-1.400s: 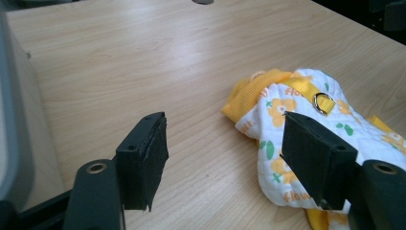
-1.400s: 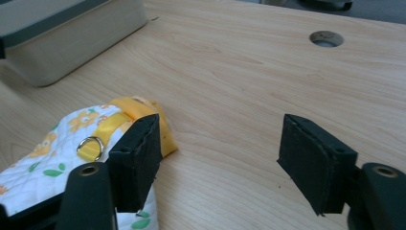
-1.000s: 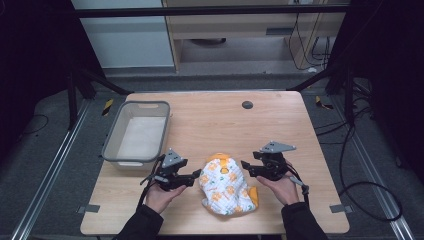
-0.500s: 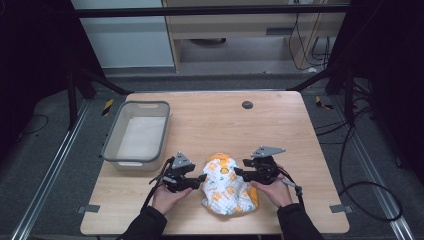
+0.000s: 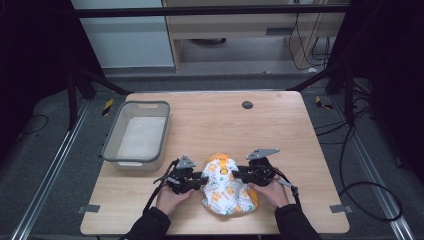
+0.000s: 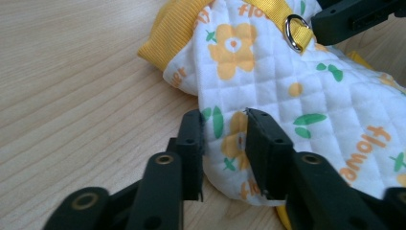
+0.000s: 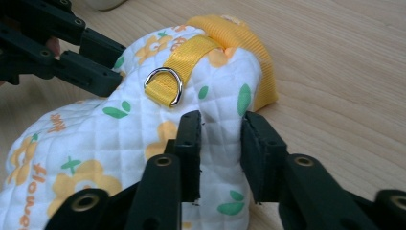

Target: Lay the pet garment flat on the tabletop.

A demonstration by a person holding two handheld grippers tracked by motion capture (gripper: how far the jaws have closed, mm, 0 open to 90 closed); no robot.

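A quilted white pet garment (image 5: 227, 192) with orange flowers, yellow ribbed trim and a yellow strap with a metal D-ring (image 7: 165, 86) lies bunched near the table's front edge. My left gripper (image 5: 200, 181) is at its left side. In the left gripper view the jaws (image 6: 224, 129) have just been closing and now pinch a fold of the garment (image 6: 287, 76). My right gripper (image 5: 236, 175) is at the garment's right side. Its jaws (image 7: 221, 132) have also just been closing and press on a fold of the cloth (image 7: 95, 139) below the D-ring.
A grey plastic bin (image 5: 137, 135) stands on the left of the wooden table (image 5: 280, 125), close behind my left hand. A small black disc (image 5: 247, 104) sits near the far edge. A person's hands hold both grippers from the front edge.
Both grippers have moved inward and down onto the garment from either side. Their jaws have closed on its cloth.
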